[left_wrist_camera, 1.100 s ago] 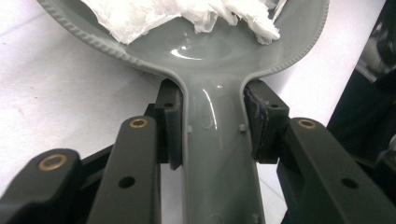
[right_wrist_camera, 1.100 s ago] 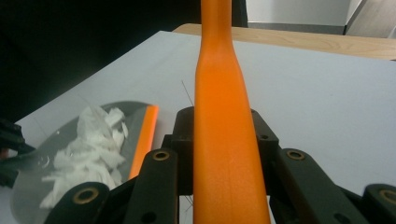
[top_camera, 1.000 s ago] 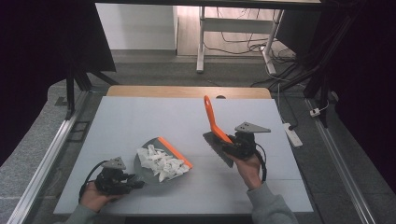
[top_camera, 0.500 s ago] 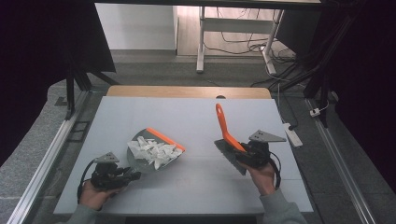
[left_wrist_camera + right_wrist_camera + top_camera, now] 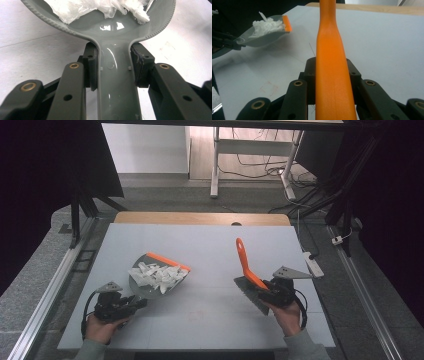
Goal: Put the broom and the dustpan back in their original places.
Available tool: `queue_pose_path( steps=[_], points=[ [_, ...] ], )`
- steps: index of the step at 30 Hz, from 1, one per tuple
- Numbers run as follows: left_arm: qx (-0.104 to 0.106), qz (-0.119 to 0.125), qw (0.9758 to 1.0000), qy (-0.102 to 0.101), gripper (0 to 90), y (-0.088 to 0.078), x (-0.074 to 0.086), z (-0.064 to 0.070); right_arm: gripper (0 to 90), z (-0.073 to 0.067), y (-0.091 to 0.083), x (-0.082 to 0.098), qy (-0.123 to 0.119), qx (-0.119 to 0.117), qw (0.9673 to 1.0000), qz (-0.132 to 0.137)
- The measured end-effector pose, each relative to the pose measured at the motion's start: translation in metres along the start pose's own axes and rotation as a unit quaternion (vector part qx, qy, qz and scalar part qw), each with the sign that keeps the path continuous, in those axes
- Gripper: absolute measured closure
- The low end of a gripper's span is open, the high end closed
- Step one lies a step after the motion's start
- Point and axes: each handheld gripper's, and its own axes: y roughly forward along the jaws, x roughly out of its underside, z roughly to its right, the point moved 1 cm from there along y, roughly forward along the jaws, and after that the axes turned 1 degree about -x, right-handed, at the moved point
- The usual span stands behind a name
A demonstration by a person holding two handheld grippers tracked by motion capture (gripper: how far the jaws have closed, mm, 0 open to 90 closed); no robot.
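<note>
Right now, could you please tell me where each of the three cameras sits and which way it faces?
High view: above the person's side, looking forward and down on the table; forearms, both hands, left claw and right claw show.
Left gripper view: rides the left claw, looking along black jaws shut on the grey dustpan handle.
Right gripper view: rides the right claw, jaws shut on the orange brush handle.
Shared: dustpan with white paper scraps appears in all three.
</note>
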Motion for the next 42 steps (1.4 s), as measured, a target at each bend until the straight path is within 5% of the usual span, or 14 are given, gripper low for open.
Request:
queue_pose_path(
  steps=[10,20,28,34,42],
  points=[
    [-0.055,0.013,0.9972,-0.049,61.4,0.011,0.000,0.003,70.3,-0.010,0.013,0.018,0.018,-0.007,0.9993,-0.034],
    [-0.118,0.007,0.9901,-0.076,61.4,0.023,0.001,0.005,70.3,-0.002,0.009,0.023,0.056,0.005,0.9981,-0.024],
    [-0.122,-0.005,0.9876,-0.099,61.4,0.032,0.002,-0.001,70.3,0.013,0.019,0.032,0.094,0.021,0.9943,-0.046],
    [-0.125,-0.016,0.9866,-0.103,61.3,0.036,0.003,-0.003,70.1,0.029,0.023,0.036,0.101,0.044,0.9916,-0.067],
    [-0.123,-0.013,0.9870,-0.103,60.0,0.037,0.002,-0.002,60.3,0.043,0.025,0.034,0.063,0.068,0.9917,-0.089]
  ],
)
